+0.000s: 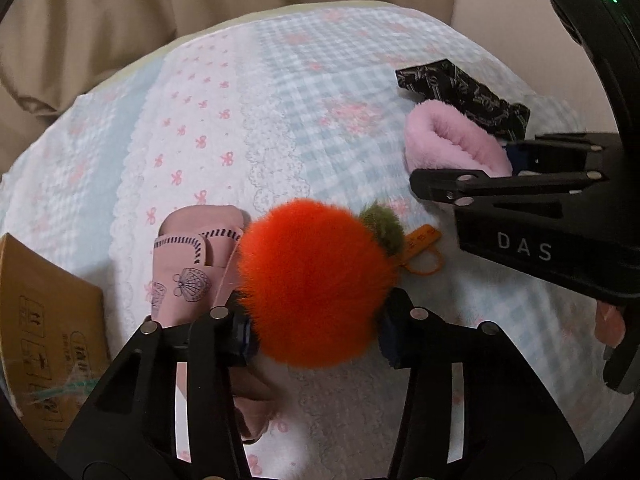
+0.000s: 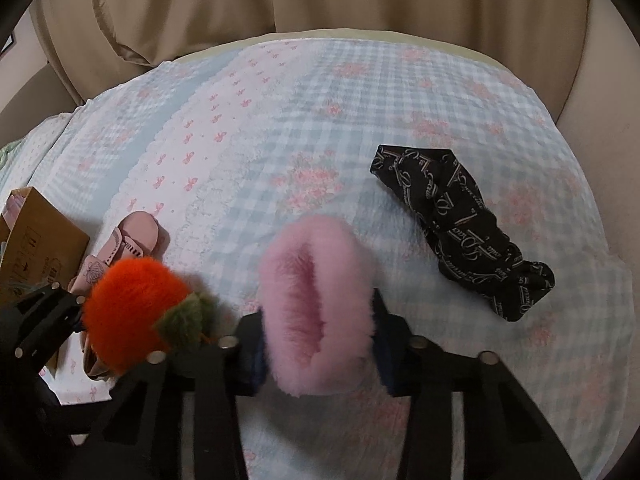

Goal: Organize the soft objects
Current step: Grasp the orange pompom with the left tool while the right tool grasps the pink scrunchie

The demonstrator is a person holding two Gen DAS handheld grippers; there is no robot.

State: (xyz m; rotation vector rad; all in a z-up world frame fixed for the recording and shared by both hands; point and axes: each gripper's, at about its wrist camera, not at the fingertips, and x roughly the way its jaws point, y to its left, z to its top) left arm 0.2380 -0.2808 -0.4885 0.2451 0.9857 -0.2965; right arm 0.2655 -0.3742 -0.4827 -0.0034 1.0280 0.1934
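My left gripper [image 1: 316, 328] is shut on a fluffy orange pompom [image 1: 316, 280] with a green leaf tuft [image 1: 382, 226] and an orange tag, held just over the quilt. It also shows in the right wrist view [image 2: 128, 316]. My right gripper [image 2: 320, 352] is shut on a folded pink fluffy piece [image 2: 316, 308], which shows in the left wrist view [image 1: 448, 140] at the right. A black patterned cloth [image 2: 460, 224] lies on the quilt to the right. A pink child's shoe [image 1: 188, 268] lies left of the pompom.
A cardboard box [image 1: 44, 320] stands at the left edge of the bed, also in the right wrist view [image 2: 36, 240]. The checked quilt [image 2: 280, 120] covers the bed. Beige curtains [image 2: 280, 0] hang behind it.
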